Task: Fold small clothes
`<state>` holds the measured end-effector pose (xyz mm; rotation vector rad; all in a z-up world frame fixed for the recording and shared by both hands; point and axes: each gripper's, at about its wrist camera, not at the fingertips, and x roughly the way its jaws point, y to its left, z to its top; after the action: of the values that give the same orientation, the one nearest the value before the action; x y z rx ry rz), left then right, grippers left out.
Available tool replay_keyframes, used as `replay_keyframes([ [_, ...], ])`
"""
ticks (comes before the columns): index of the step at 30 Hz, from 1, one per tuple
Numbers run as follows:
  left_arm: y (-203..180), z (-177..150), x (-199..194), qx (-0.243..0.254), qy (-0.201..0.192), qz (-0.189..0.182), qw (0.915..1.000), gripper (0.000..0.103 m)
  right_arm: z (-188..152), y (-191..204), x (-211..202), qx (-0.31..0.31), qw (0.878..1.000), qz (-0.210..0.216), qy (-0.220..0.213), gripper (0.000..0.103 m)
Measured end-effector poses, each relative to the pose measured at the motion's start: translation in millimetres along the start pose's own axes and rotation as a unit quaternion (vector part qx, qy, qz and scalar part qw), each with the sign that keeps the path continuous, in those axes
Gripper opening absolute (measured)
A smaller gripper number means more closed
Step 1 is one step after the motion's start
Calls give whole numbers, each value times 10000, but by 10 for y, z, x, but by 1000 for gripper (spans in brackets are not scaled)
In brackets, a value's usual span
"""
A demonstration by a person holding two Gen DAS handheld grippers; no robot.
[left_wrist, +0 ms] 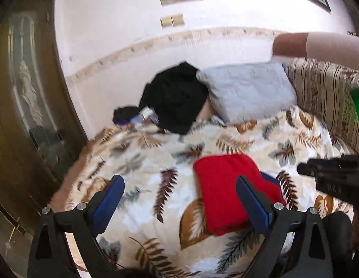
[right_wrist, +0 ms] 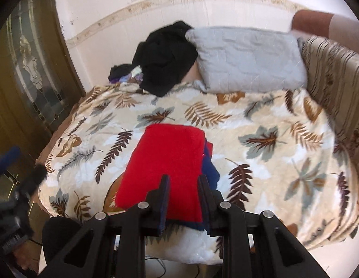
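A folded red garment [left_wrist: 225,185] [right_wrist: 167,157] lies flat on the leaf-print blanket [left_wrist: 156,162] [right_wrist: 272,127], near the bed's front edge. A dark blue garment [left_wrist: 269,180] [right_wrist: 210,169] shows from under its right side. My left gripper [left_wrist: 179,180] hovers above the red garment's left half, its blue pads [left_wrist: 109,199] wide apart and holding nothing. My right gripper [right_wrist: 184,180] hangs over the garment's near edge. Its jaws are only a narrow gap apart, with the red cloth visible beyond the gap and nothing clamped. Each gripper appears blurred at the edge of the other's view.
A grey pillow [left_wrist: 246,90] [right_wrist: 249,58] and a heap of black clothes [left_wrist: 174,97] [right_wrist: 165,55] lie at the head of the bed by the wall. A striped backrest [left_wrist: 323,88] borders the right side. A glazed door [left_wrist: 28,92] stands left of the bed.
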<state>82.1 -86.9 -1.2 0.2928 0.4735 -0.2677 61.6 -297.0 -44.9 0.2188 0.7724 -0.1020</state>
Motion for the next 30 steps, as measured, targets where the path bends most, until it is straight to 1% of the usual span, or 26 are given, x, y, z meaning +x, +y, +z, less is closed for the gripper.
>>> replay_keyframes([
  [4,59,120,-235,-99,-176,63,9998,97,-112,40,-280,-58,9997,-196,-150,28],
  [8,124,177,-362,-249,-253,139,9993,97,-184,49,-456,24,9995,-195,-251,28],
  [10,151,188,-397,-310,-266,187,9990,97,-194,64,-557,51,9989,-274,-367,28],
  [13,198,210,-445,-391,-284,274,9985,97,-201,106,-657,112,9986,-241,-455,28],
  [20,266,264,-544,-505,-289,319,9978,97,-216,264,-794,49,9981,-254,-551,28],
  [30,354,329,-761,-641,-504,340,9961,97,-200,322,-975,167,9967,-201,-773,28],
])
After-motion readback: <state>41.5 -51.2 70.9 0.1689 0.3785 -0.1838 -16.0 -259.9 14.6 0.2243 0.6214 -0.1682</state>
